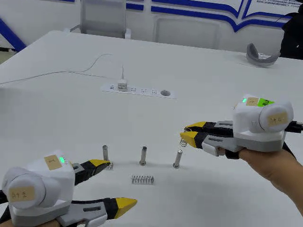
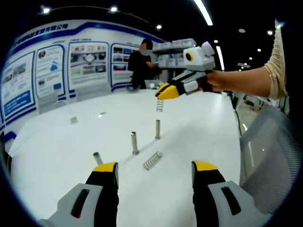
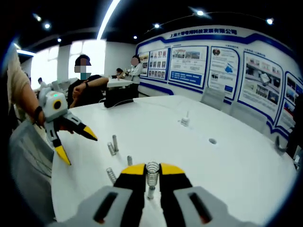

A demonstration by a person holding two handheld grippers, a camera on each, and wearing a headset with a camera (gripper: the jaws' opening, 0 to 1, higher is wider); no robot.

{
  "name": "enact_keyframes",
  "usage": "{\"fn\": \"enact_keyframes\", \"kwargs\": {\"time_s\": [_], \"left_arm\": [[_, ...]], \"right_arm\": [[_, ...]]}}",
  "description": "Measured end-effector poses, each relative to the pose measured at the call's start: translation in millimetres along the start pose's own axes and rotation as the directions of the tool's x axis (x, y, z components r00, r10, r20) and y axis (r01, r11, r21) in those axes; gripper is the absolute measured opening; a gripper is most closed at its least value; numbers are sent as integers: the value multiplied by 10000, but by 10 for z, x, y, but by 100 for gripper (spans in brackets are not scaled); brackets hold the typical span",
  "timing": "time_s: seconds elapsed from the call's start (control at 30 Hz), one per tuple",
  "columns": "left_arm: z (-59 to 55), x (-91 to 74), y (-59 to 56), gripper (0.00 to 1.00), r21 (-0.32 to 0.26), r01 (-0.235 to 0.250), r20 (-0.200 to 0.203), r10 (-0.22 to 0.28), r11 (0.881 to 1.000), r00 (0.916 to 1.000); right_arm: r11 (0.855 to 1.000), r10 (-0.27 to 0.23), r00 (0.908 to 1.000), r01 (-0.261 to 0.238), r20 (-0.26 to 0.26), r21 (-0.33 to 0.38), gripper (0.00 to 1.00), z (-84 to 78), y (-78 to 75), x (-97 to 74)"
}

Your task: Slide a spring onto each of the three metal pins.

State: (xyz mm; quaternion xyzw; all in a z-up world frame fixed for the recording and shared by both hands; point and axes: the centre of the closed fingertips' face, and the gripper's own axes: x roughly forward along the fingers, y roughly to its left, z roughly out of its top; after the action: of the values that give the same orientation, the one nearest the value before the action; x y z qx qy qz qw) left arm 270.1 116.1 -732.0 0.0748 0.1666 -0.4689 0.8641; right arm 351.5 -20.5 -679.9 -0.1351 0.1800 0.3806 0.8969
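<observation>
Three upright metal pins stand in a row on the white table: left pin (image 1: 105,152), middle pin (image 1: 143,155), right pin (image 1: 178,158). My right gripper (image 1: 186,133) is shut on a small spring (image 1: 182,142), which hangs just above the right pin's top (image 3: 150,191). The held spring (image 3: 152,172) sits between the yellow jaw tips. Another spring (image 1: 142,179) lies flat in front of the middle pin. A third spring (image 1: 110,166) rests at the left pin's base. My left gripper (image 1: 114,183) is open near the front edge, with nothing between its jaws.
A white power strip (image 1: 138,90) with a plugged charger and a cable lies across the table's middle. A grey curved object (image 1: 262,54) sits at the far right. A chair (image 1: 104,16) stands behind the table. People stand in the background (image 3: 85,82).
</observation>
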Motion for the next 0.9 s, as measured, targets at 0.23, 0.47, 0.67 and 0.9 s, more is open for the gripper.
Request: {"fn": "enact_keyframes", "kwargs": {"time_s": [0.23,0.47,0.67,0.9], "left_arm": [[-96,-178,98,64,-226,-428,-74,426,9988,9991],[-155,-231,148,64,-554,-795,-63,793,9953,9968],[-138,-235,167,64,-618,-913,-28,913,9939,9958],[-138,-241,175,64,-588,-971,-93,967,9935,9953]], "right_arm": [[9998,2,9998,2,-174,212,12,-114,-21,70],[9992,4,9996,7,-273,407,12,-195,-11,126],[9981,1,9997,15,-259,616,12,-247,-24,150],[9979,50,9994,-27,-351,654,12,-374,15,230]]}}
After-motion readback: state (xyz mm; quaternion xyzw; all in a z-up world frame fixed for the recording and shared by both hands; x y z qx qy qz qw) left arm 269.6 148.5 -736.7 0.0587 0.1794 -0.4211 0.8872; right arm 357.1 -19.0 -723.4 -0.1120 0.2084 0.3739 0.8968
